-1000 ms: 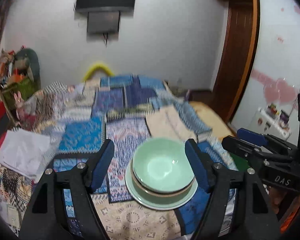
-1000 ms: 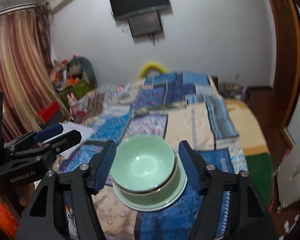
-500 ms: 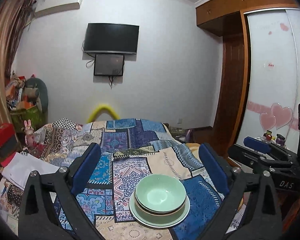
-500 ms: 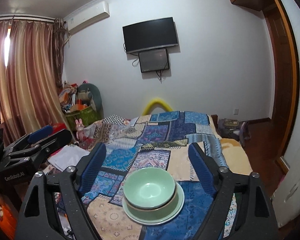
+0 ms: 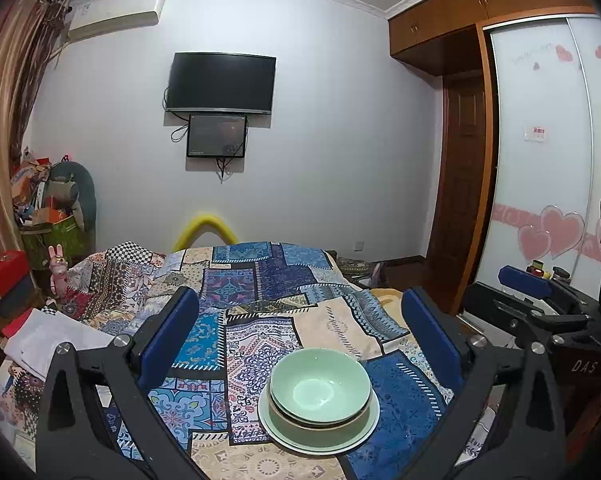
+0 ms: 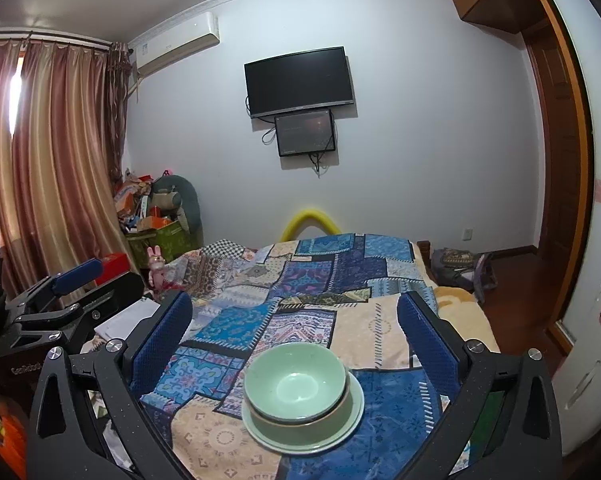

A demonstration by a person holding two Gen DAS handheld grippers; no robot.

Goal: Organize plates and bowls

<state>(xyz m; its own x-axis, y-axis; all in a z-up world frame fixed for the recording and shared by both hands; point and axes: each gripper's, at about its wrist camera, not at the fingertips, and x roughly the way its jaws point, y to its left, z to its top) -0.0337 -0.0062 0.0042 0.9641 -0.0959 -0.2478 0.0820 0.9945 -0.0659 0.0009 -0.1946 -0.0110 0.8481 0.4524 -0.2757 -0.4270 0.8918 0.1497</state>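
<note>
Two pale green bowls, nested, top bowl, rest on a pale green plate on the patchwork quilt. My left gripper hovers near and above the stack. Its jaws are opening wide, and the blue pads touch nothing. My right gripper does the same from the other side, its pads clear of the bowls. Each gripper shows in the other's view: the right one, the left one.
The quilt covers a bed running toward the far wall with a TV. White papers lie at the bed's left edge, with piled clutter behind. A wardrobe and a wooden door stand on the right.
Both grippers drew back and rose from the bowl stack while their jaws spread wider. The stack stayed put on the quilt and now looks smaller and lower in both views.
</note>
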